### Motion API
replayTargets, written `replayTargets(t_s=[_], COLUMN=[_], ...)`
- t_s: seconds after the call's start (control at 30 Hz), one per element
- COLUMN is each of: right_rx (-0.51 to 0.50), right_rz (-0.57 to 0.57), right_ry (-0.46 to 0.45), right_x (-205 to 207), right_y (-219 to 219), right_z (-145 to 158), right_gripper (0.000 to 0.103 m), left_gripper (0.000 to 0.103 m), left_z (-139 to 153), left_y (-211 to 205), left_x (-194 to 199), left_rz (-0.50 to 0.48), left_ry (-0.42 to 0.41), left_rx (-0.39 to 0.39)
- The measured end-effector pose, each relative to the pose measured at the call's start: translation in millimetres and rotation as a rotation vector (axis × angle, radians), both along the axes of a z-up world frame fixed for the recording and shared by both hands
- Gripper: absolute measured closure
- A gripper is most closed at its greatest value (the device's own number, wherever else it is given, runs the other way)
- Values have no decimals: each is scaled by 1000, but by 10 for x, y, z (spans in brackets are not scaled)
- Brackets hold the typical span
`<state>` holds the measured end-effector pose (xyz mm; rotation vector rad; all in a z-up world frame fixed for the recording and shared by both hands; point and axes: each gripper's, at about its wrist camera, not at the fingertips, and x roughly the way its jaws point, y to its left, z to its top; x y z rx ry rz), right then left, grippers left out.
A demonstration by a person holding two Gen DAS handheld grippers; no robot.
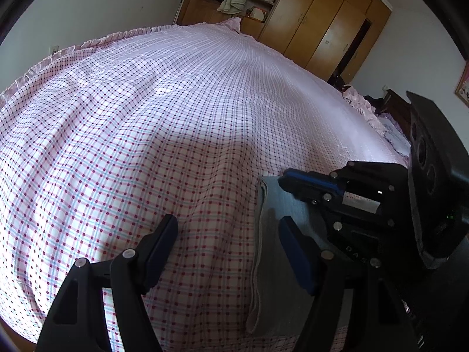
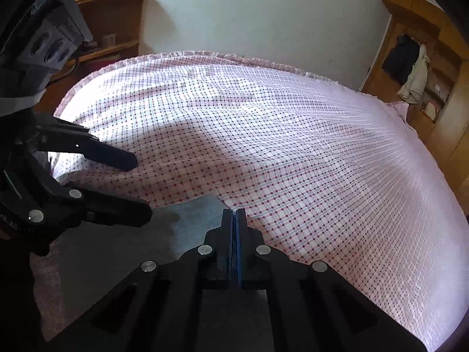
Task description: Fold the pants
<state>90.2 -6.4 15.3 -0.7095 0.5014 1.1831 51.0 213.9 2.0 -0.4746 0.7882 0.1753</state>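
Checked bedspread (image 1: pixel 164 135) filling left wrist view, left gripper (image 1: pixel 227 246) spread wide above it, grey pants (image 1: pixel 272 264) folded at its near edge, right wrist view, right gripper (image 2: pixel 235 220) pressed closed over pants (image 2: pixel 187 220)

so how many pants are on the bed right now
1: gray pants folded on the checked bedspread at its near edge, under the open left gripper and shut right gripper. Anything underneath is hidden.

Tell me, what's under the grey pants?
The grey pants lie on the checked bedspread, which shows all around them. The left gripper is open above them; the right gripper is shut. Anything beneath the cloth is hidden.
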Motion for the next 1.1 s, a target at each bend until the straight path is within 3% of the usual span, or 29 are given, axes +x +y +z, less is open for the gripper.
replayTargets(t_s=[0.07,0.17,0.27,0.4,0.47,0.5,0.53,0.6,0.67,0.73,0.77,0.9,0.97,1.1], right_rx=[3,46,119,219,284,319,348,391,308,244,291,336,396,512], right_rz=[-39,-140,-281,-475,-523,-528,-522,-499,-512,-547,-553,-538,-577,-673], right_ry=[-1,87,151,259,317,357,389,459,523,479,436,478,464,498], right_x=[24,135,195,154,58,-2,-66,-221,-350,-474,-553,-484,-447,-309], right_y=[-33,-320,-958,-1899,-2214,-2331,-2398,-2427,-2272,-2167,-2182,-2269,-2454,-2900], right_z=[55,218,354,362,335,307,276,151,-175,-431,-408,-197,-93,-66], right_gripper=[103,94,86,86,86,86,86,86,86,86,86,85,79,78], left_gripper=[28,28,28,29,40,59,67,71,74,77,77,72,69,63], left_z=[-3,18,103,275,342,360,367,307,113,-103,-141,7,56,128], left_y=[-25,-78,-143,-337,-472,-529,-610,-789,-899,-897,-890,-961,-1053,-1375], left_x=[11,4,-31,56,141,171,227,331,456,553,544,486,452,343], left_rz=[-1,-6,-22,-71,-118,-141,-173,-201,-199,-175,-168,-122,-126,-159], left_ry=[6,5,-46,-132,-171,-186,-201,-190,-111,-19,-24,-27,-24,-47], left_rx=[16,56,70,84,61,46,29,68,143,176,167,162,168,177])
